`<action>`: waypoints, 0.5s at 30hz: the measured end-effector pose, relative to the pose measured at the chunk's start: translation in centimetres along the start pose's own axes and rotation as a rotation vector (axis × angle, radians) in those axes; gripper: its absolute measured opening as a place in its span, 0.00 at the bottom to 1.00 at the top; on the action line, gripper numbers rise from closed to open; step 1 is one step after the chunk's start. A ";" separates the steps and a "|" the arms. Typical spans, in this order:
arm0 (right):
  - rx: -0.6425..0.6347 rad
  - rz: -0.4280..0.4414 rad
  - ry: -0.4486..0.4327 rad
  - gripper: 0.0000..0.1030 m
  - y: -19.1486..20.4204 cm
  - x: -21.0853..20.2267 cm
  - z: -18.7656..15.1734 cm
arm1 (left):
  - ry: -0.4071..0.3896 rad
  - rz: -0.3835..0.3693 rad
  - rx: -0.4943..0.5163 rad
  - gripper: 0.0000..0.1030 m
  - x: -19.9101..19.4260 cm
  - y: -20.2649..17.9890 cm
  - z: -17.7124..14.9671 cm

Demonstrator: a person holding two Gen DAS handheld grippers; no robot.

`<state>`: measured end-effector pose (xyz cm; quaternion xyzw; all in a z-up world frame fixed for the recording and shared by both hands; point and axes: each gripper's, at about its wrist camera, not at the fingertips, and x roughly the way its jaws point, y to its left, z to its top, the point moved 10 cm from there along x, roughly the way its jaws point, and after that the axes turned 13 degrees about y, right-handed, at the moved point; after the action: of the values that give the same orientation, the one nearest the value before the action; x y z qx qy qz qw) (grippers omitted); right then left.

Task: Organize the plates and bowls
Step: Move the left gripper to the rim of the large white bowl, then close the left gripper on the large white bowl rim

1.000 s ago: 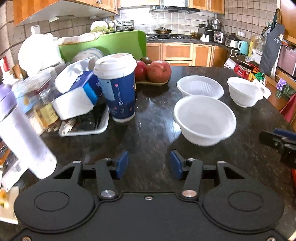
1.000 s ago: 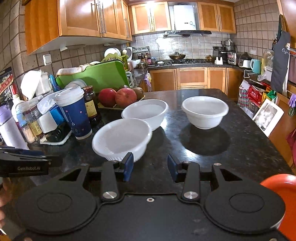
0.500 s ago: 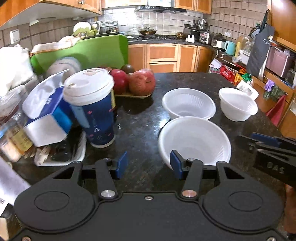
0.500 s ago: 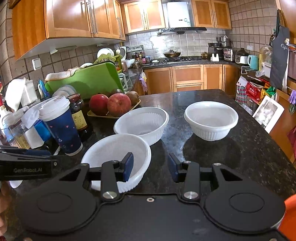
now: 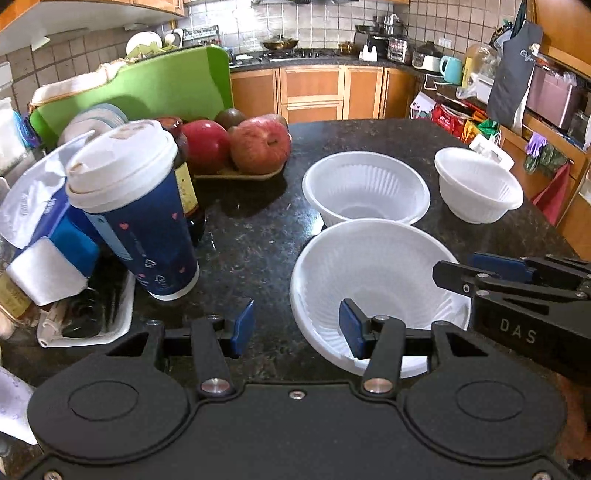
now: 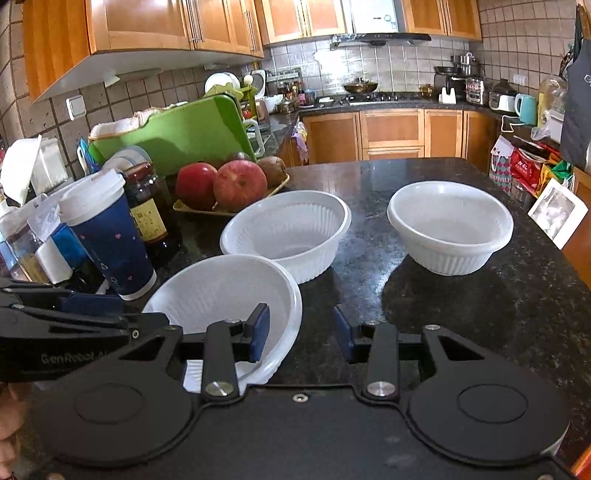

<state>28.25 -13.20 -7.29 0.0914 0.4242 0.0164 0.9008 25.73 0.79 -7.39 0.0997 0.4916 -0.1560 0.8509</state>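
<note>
Three white bowls are sitting on the dark stone table (image 5: 258, 236): a near bowl (image 5: 373, 273), a middle bowl (image 5: 365, 186) just behind it with the rims seeming to meet, and a far bowl (image 5: 476, 184) standing apart to the right. The left gripper (image 5: 297, 326) is hovering low at the near bowl's left rim, its fingers (image 5: 352, 328) standing at a middling gap; the rim is lying between them, one pad over the inside and the other over bare table, and whether a pad is touching I cannot tell. The right gripper (image 6: 301, 330) is straddling the opposite rim of the same bowl (image 6: 221, 291), its fingers (image 6: 258, 328) having just been closing to a narrower gap, and contact there is also unclear. Each view is catching the other tool reaching in sideways: in the left view the right one is showing at the right edge, in the right view the left one is showing at the left edge. Only the right view is showing wall cupboards (image 6: 147, 22) overhead and a fingertip of the person's hand (image 6: 11, 406) at the lower left corner; only the left view is showing the tray of clutter (image 5: 85, 321) beside the one blue cup (image 5: 136, 218). Both are showing two red apples (image 5: 258, 146) with a brown fruit behind, one dark jar (image 6: 146, 206) and one green board (image 6: 177, 129).
</note>
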 end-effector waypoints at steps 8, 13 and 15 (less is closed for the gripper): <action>-0.006 0.019 0.033 0.22 0.2 0.9 -0.2 | 0.033 -0.043 -0.008 0.38 1.2 0.1 0.0; -0.017 0.024 0.036 0.17 0.6 0.9 -0.2 | 0.043 -0.061 -0.001 0.24 1.5 -0.3 0.2; -0.016 0.019 0.036 0.17 0.6 0.8 -0.2 | 0.042 -0.062 -0.001 0.24 1.5 -0.4 0.1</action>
<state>28.66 -12.54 -7.90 0.0877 0.4394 0.0300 0.8935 26.36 0.09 -8.59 0.0871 0.5124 -0.1798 0.8352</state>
